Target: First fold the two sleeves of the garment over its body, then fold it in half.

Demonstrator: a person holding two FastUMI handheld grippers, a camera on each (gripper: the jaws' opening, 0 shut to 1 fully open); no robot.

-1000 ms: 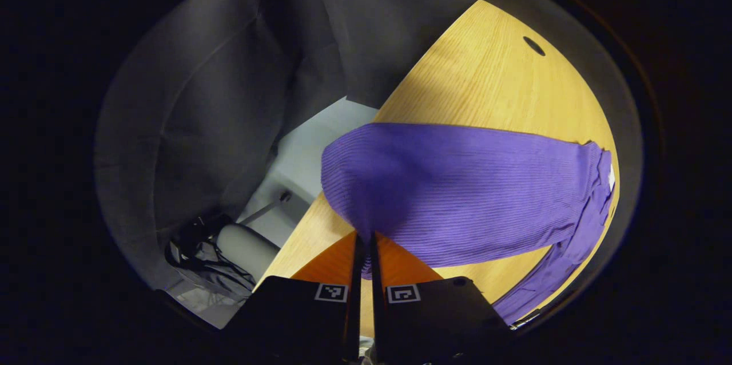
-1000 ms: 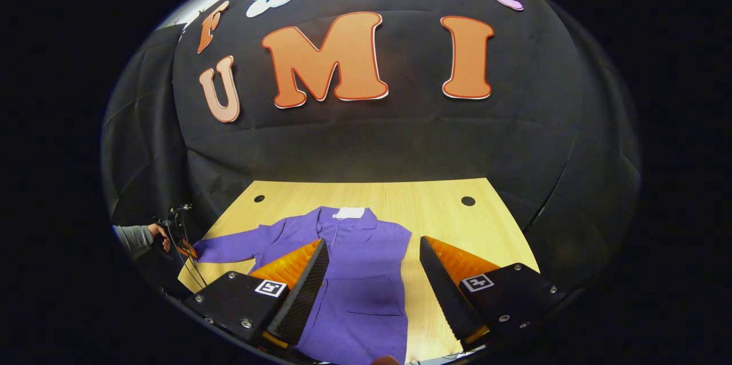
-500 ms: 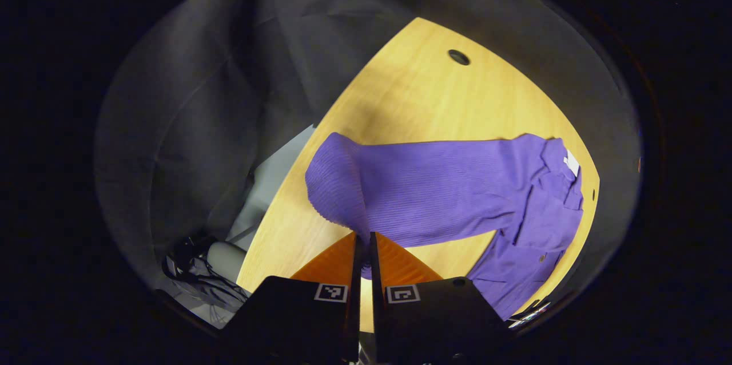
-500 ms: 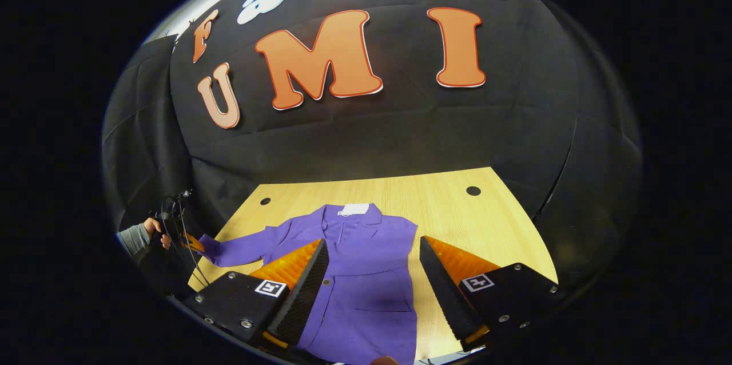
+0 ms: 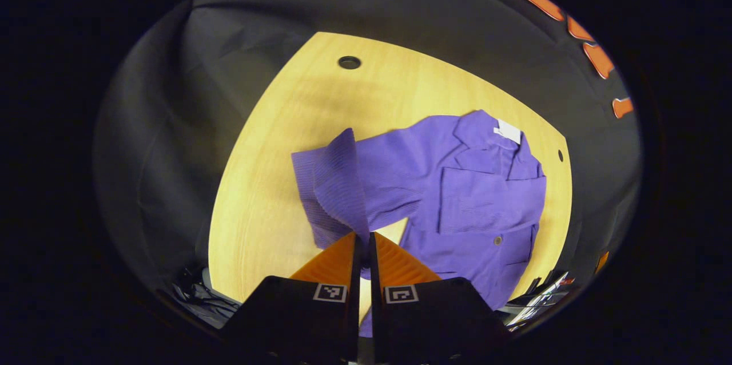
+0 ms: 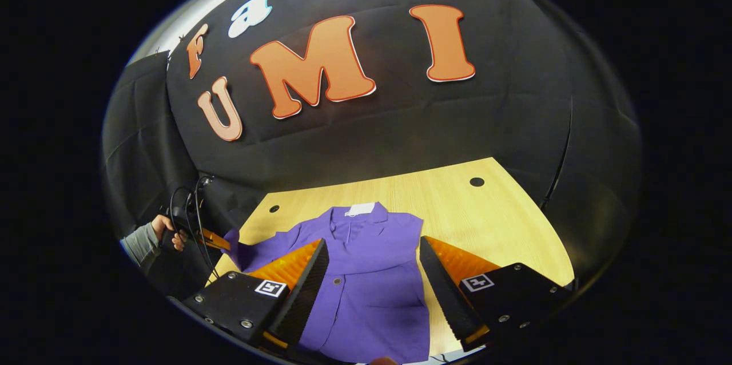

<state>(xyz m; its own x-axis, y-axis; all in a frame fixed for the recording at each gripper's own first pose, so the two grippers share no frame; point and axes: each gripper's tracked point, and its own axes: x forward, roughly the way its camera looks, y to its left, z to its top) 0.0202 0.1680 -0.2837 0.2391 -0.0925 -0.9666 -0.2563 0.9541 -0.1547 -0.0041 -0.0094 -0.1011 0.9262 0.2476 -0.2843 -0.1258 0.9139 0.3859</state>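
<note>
Since a second ago the left gripper (image 5: 361, 245) has swung round and carried the sleeve (image 5: 337, 182) inward: the table edge and floor it used to look at are gone, and the whole purple shirt (image 5: 474, 199) now sits ahead of it. Its fingers are pinched together on the cuff end, which stands up off the wood in a loose fold.

So we're mid first step, I'd say: this sleeve is on its way over the body but hasn't landed. The other side of the shirt looks straight-edged from the right gripper view, though I can't tell for sure whether that sleeve is already tucked in. Next move probably needs the cuff carried further across the chest and laid down flat before letting go, otherwise it'll bunch.

The right gripper (image 6: 372, 273) just hangs above the shirt's lower front, jaws spread wide, holding nothing. Off to its left you can see a hand (image 6: 171, 233) gripping the other tool.

The shirt lies collar-away on a light wooden table (image 6: 486, 210) with a couple of cable holes (image 6: 476, 182), and black cloth walls the booth in behind.
</note>
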